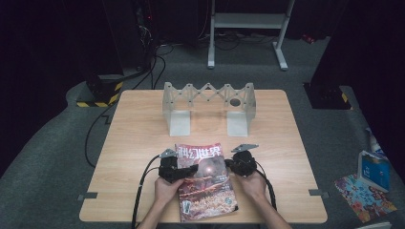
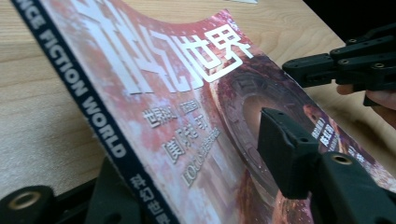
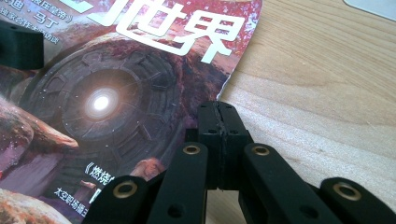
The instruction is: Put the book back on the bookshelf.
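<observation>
Left gripper (image 1: 184,172): jaws set above and below the spine edge of the magazine (image 1: 204,181), one jaw seen on the cover, the other beneath; the spine is lifted off the table (image 1: 138,133). Right gripper (image 1: 229,164): jaws pressed together at the magazine's right edge; whether paper is caught between them cannot be told. Magazine is placed near the table's front edge, between both hands, red cover up. A grey lattice rack (image 1: 208,107) is seen standing well behind it, mid-table.
</observation>
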A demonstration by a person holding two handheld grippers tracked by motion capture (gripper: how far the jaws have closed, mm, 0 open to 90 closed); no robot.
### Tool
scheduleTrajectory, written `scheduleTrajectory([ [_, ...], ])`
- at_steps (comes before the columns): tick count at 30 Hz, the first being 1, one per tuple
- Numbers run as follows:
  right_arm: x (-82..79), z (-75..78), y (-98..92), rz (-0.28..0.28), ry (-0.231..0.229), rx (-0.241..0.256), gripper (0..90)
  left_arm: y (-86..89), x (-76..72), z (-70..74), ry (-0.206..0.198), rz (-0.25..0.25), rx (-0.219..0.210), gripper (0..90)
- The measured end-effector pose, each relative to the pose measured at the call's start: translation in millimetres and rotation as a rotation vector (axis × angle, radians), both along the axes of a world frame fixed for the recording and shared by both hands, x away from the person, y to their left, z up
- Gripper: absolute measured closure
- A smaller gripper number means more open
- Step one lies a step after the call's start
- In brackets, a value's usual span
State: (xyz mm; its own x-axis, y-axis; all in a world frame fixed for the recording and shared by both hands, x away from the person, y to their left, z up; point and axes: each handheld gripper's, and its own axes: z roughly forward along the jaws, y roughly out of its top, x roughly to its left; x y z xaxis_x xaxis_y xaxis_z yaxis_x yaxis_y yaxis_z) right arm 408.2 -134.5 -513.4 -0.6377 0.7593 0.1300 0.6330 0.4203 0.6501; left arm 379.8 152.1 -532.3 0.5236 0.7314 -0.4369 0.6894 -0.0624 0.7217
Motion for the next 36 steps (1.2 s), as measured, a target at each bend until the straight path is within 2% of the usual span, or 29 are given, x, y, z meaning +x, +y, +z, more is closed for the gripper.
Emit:
scheduleTrajectory([
  [5,-0.5,-0.5,0.2,0.009,-0.013,-0.002,89.5,2.5,0.3,2.4,0.034,-0.003,0.014,56.0],
  [8,-0.3,-1.5,0.8,0.010,-0.019,0.007,89.6,3.4,-0.5,4.1,0.067,0.000,0.017,60.1],
  [14,0.4,-2.3,0.5,0.017,-0.016,0.021,89.6,4.1,-0.4,5.6,0.120,0.003,0.005,65.5],
  [16,0.4,-2.7,0.3,0.018,-0.023,0.029,89.5,4.2,-0.5,6.2,0.125,0.006,0.002,67.2],
  [29,-3.2,0.7,-0.5,0.033,-0.039,0.053,89.5,3.5,-6.0,16.7,0.102,0.012,-0.035,76.8],
  [34,-5.0,2.2,0.4,0.038,-0.040,0.055,89.4,1.9,-7.3,22.9,0.088,-0.002,-0.022,78.3],
  [36,-5.9,3.1,1.4,0.053,-0.036,0.071,88.7,0.0,-7.5,26.6,0.080,-0.007,-0.032,79.4],
])
